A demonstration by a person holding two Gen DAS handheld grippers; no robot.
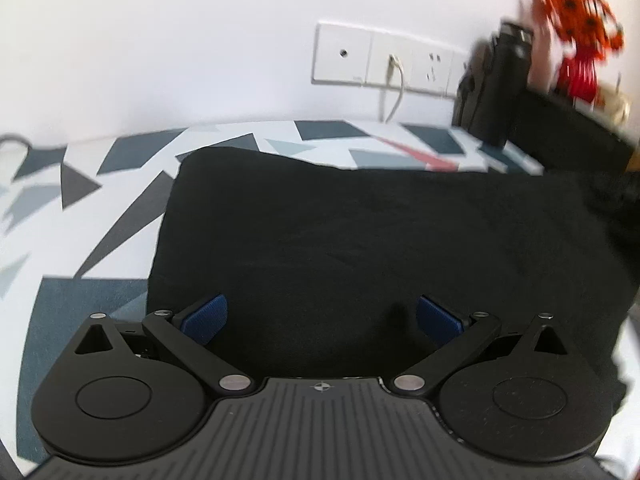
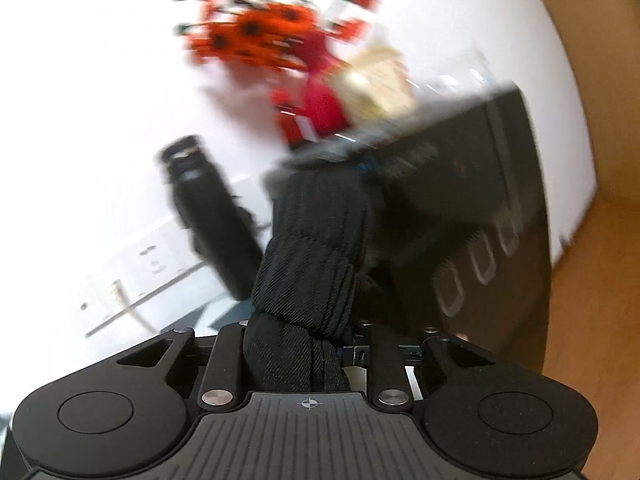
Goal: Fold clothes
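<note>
Soft black knit garment [image 1: 360, 240] lies flat on the geometric-patterned worktop [image 1: 80, 208]; looks light, floppy, best pinched at an edge. Left hand-held gripper [image 1: 320, 318] hovers over it, jaws wide. Right hand-held gripper [image 2: 296, 344] clamps a bunched ribbed fold. No containers with visible contents.

One black garment [image 1: 380, 240], one dark bottle [image 1: 504, 84], one red-orange toy [image 1: 576, 20] (upper right, blurred), two grippers [image 1: 320, 320] [image 2: 298, 316].
</note>
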